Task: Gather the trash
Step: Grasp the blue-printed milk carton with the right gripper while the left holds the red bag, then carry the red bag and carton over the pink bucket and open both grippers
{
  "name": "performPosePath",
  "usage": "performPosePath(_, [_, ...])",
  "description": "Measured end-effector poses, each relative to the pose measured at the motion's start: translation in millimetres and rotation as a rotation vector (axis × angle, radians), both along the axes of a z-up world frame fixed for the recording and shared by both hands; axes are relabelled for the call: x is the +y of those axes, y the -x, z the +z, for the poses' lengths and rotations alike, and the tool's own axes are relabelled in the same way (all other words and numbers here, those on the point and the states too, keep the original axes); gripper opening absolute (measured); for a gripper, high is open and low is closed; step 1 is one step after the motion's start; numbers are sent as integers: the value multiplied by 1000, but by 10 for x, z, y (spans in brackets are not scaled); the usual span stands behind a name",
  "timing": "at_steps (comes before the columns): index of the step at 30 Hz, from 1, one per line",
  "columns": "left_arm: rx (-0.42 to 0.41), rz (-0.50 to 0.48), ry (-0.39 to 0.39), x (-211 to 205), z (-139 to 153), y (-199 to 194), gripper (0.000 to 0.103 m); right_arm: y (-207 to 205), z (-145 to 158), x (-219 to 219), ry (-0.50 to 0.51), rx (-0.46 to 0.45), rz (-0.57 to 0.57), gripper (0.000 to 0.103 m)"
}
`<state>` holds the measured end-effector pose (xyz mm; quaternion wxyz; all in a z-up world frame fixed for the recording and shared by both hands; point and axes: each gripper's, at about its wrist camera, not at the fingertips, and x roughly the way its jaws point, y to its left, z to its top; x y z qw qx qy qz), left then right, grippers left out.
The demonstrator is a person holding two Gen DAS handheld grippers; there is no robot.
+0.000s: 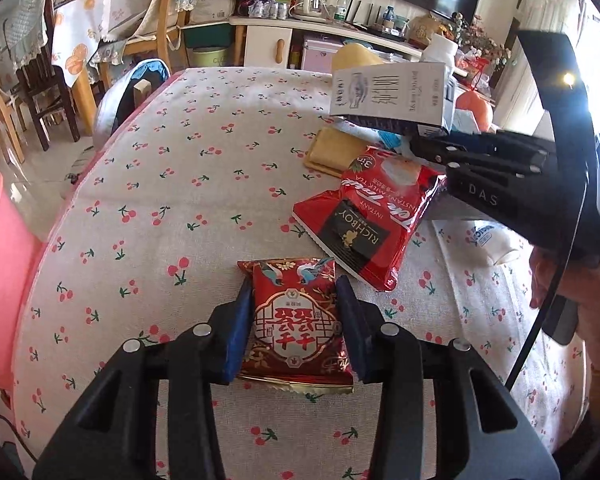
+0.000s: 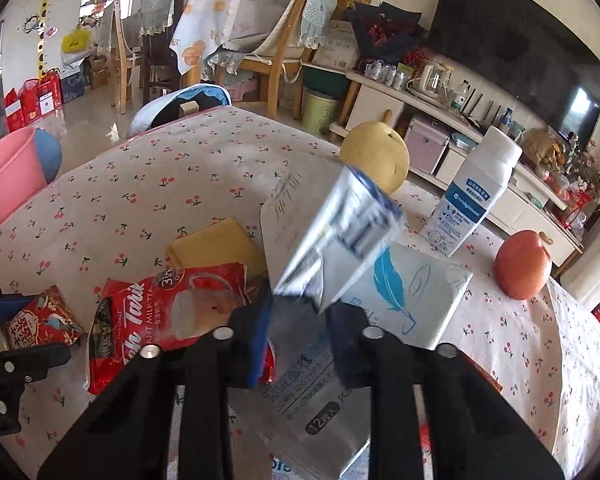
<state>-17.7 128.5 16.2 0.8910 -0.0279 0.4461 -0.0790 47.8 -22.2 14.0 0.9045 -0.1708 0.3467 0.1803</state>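
Note:
My left gripper (image 1: 294, 294) straddles a small red snack packet (image 1: 296, 320) that lies on the cherry-print tablecloth (image 1: 188, 184); its blue pads (image 1: 240, 320) touch the packet's two sides. My right gripper (image 2: 300, 300) is shut on a white and blue carton (image 2: 340, 236) and holds it tilted above the table; the carton also shows in the left wrist view (image 1: 388, 94). A red milk tea bag (image 1: 368, 216) lies flat between the two grippers and also shows in the right wrist view (image 2: 160, 308). The small packet shows at the left of the right wrist view (image 2: 40, 316).
A pink bin (image 1: 0, 264) stands off the table's left edge. On the table are a yellow cloth (image 2: 216, 248), a tissue pack (image 2: 404, 292), a pear (image 2: 376, 156), a white bottle (image 2: 472, 192) and an orange (image 2: 522, 264). Chairs and a cabinet stand beyond.

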Motion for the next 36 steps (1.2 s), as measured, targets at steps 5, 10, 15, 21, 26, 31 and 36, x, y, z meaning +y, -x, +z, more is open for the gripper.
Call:
performPosePath(5, [-18, 15, 44, 68, 62, 11, 42, 69, -4, -46, -33, 8, -9, 22])
performPosePath(10, [-52, 45, 90, 199, 176, 22, 42, 128, 32, -100, -93, 29, -8, 22])
performPosePath(15, [-54, 91, 136, 382, 218, -1, 42, 134, 110, -151, -132, 6, -36, 88])
performPosePath(21, [-39, 130, 179, 500, 206, -18, 42, -86, 123, -255, -306, 87, -67, 88])
performPosePath(26, [-42, 134, 174, 506, 185, -29, 42, -160, 129, -271, -376, 90, -84, 69])
performPosePath(31, [-47, 140, 177, 529, 192, -23, 42, -130, 131, -255, -386, 93, -74, 33])
performPosePath(36, [-71, 144, 170, 543, 243, 20, 42, 0, 207, -222, -378, 64, -70, 32])
